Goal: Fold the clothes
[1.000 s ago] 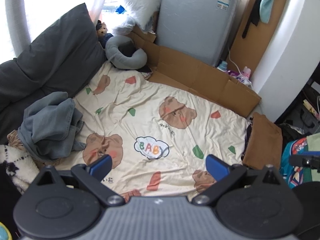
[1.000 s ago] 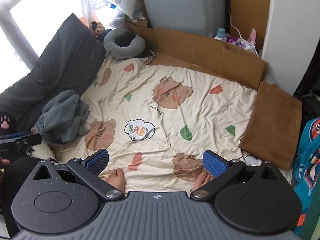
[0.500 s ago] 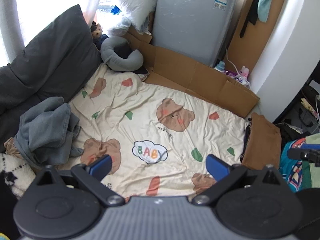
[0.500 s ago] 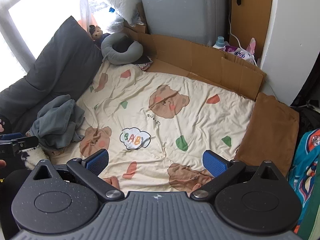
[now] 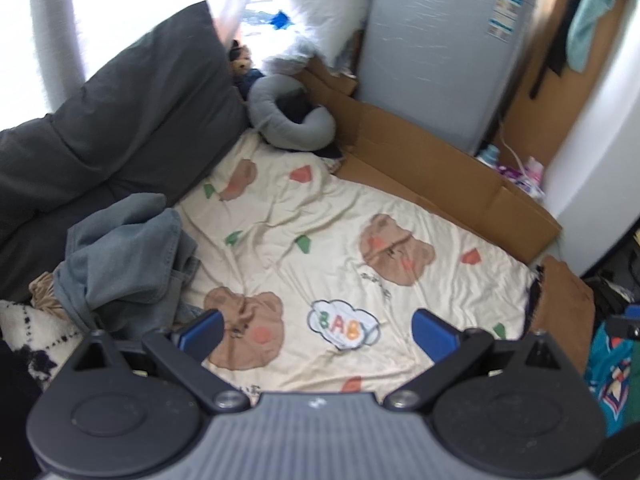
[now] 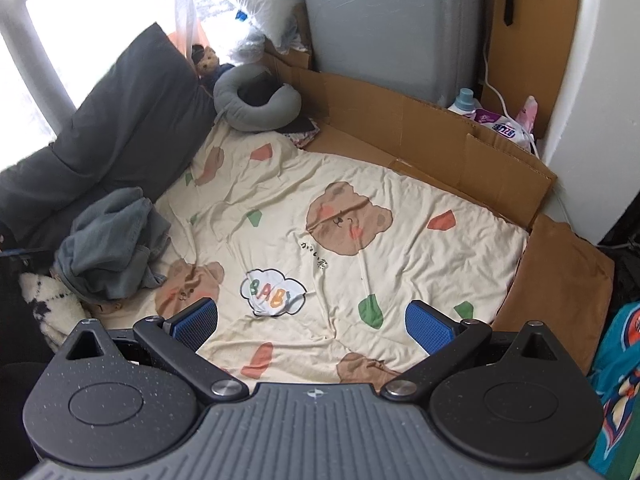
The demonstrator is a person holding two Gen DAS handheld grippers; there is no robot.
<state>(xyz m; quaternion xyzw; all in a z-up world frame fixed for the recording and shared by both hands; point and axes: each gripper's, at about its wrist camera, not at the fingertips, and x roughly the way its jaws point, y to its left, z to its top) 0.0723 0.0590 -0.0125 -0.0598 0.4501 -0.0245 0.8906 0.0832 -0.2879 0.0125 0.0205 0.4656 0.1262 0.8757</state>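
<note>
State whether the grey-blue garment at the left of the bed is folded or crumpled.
Crumpled. The grey-blue garment lies in a bunched heap with irregular creases, no flat layers, on the bear-print sheet.

A grey neck pillow (image 6: pixel 256 100) lies beside a cardboard sheet (image 6: pixel 424 136) and dark cushion (image 6: pixel 120 120).

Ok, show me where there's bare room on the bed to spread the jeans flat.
The bear-print sheet lies bare across its middle and right, between the cardboard and the brown cushion. The left edge is crowded: crumpled jeans against the dark pillows, neck pillow at the top corner.

Grey-blue clothes (image 6: pixel 112 248), cream bear-print sheet (image 6: pixel 400 208)
</note>
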